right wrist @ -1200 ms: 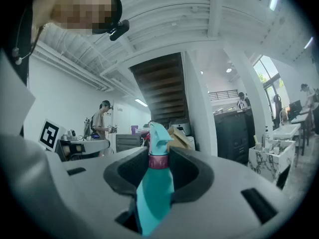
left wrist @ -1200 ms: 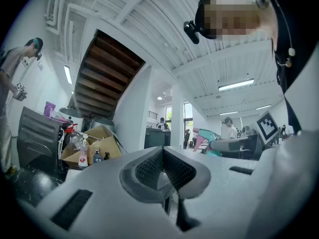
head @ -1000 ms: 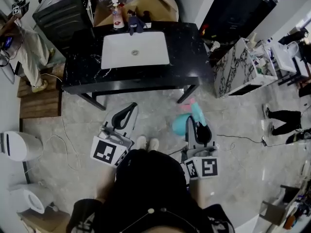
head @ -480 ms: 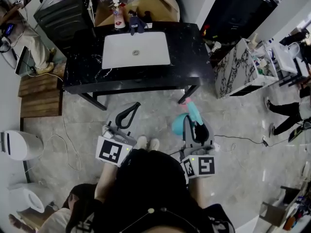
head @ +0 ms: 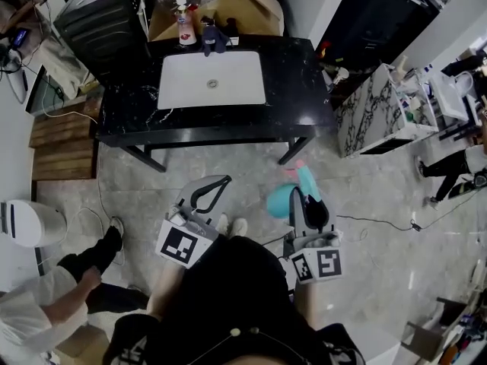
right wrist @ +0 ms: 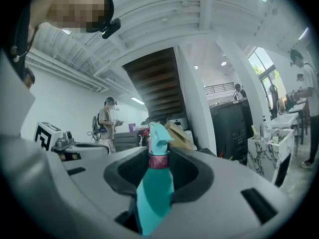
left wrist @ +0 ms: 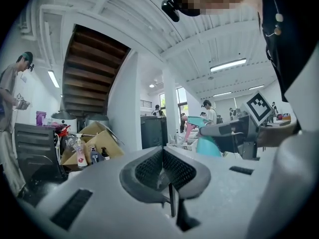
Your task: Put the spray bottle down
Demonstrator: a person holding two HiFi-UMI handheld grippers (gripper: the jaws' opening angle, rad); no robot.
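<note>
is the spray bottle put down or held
Held. The right gripper is shut on the spray bottle; in the head view the bottle hangs over the floor, short of the counter.

Black marble counter (head: 293, 90), white sink (head: 212, 78) set in, pump bottle (head: 183, 23) (back edge), grey floor (head: 365, 280), cable (head: 380, 220) trailing.

The head camera is looking steeply down from above the person (head: 236, 287), taking in the floor (head: 365, 204) and, farther ahead, the black worktop (head: 293, 90) with the cardboard box (head: 228, 10) behind it. The left gripper (head: 225, 179) and right gripper (head: 307, 198) are showing low in that view. Each gripper camera is riding close behind its own jaws and facing level toward the worktop's end of the room. Both are sharing the cardboard box with the head view, and each is catching the other gripper at its inner edge.
</note>
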